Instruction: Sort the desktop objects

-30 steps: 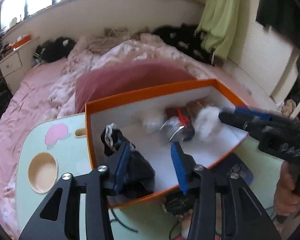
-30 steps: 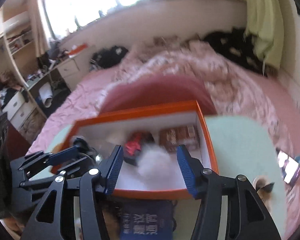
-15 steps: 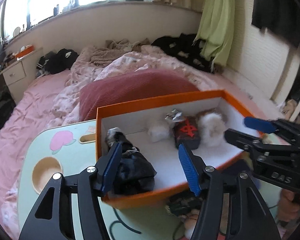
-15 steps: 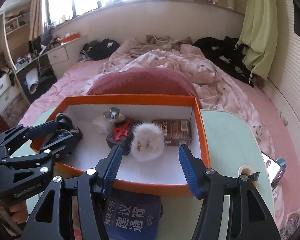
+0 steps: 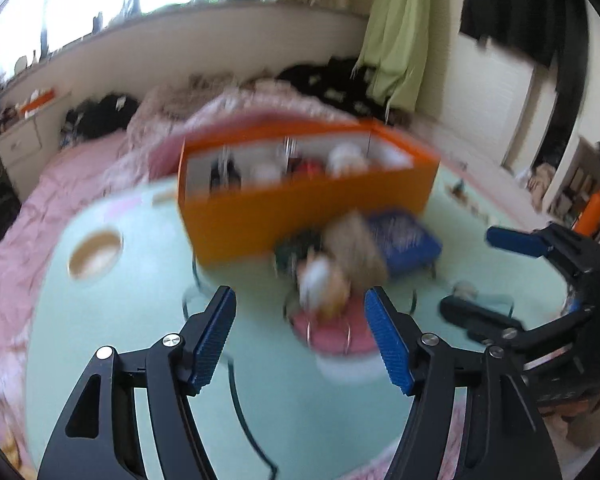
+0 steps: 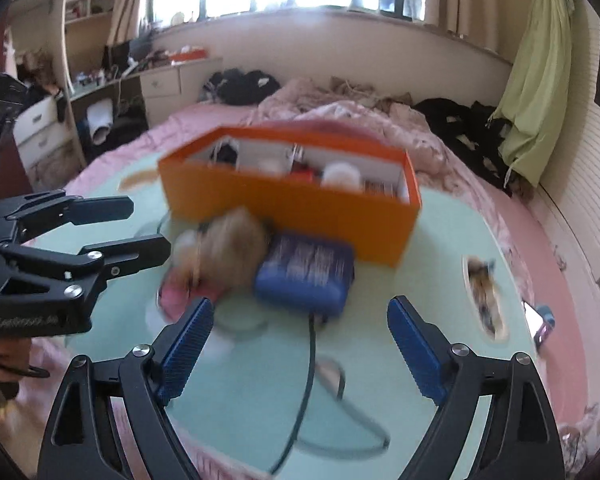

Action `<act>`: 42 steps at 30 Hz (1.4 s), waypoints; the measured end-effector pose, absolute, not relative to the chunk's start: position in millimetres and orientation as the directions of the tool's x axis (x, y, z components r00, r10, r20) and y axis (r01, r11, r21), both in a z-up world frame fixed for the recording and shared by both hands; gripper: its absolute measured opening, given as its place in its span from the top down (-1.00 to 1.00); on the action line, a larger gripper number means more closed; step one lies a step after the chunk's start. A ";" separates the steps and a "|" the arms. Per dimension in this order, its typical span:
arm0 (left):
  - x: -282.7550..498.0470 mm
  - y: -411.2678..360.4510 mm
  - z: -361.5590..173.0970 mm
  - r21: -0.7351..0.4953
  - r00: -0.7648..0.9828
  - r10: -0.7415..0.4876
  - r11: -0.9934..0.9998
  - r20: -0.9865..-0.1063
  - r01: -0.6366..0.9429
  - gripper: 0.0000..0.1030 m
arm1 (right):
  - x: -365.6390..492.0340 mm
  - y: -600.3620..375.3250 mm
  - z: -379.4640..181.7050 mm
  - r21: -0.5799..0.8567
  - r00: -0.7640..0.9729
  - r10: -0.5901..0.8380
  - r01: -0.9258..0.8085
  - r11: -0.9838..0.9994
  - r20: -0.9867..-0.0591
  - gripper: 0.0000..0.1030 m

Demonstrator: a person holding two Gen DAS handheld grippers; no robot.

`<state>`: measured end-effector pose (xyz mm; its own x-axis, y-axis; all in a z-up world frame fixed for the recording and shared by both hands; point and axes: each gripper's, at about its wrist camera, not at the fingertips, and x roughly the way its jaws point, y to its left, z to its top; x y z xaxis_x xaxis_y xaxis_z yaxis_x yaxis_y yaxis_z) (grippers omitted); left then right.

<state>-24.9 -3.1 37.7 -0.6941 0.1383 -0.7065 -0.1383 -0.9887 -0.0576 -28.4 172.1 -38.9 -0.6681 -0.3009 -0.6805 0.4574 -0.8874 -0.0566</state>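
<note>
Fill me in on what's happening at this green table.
A person is sorting clutter into an orange box on the green table, with a hand-held gripper in each hand. Several small items already lie in the box. Both the left hand-held gripper and the right hand-held gripper are empty, jaws opening, and hang over the pile in front of the box: a blue book, a brown fluffy thing, a pink item and a dark cable. The pictures are blurred.

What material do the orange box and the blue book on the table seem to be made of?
The orange box looks like matte cardboard: thin, straight walls, white inside. The blue book seems to be paper with a smooth printed cover, but the blur leaves its finish uncertain.
</note>
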 end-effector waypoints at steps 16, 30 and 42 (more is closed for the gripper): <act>-25.5 -9.8 6.7 -0.032 -0.668 0.054 -0.998 -0.742 -0.046 -1.00 | -22.9 195.9 -75.7 -0.005 -0.688 -0.287 0.389 -0.921 -0.666 -1.00; -25.9 -7.7 3.3 -0.033 -0.670 0.055 -0.998 -0.741 -0.046 -1.00 | -22.6 195.4 -75.7 -0.005 -0.689 -0.287 0.389 -0.921 -0.665 -1.00; -25.5 -7.8 3.2 -0.033 -0.670 0.055 -0.998 -0.740 -0.046 -1.00 | -21.5 195.2 -76.6 -0.005 -0.690 -0.287 0.389 -0.921 -0.665 -1.00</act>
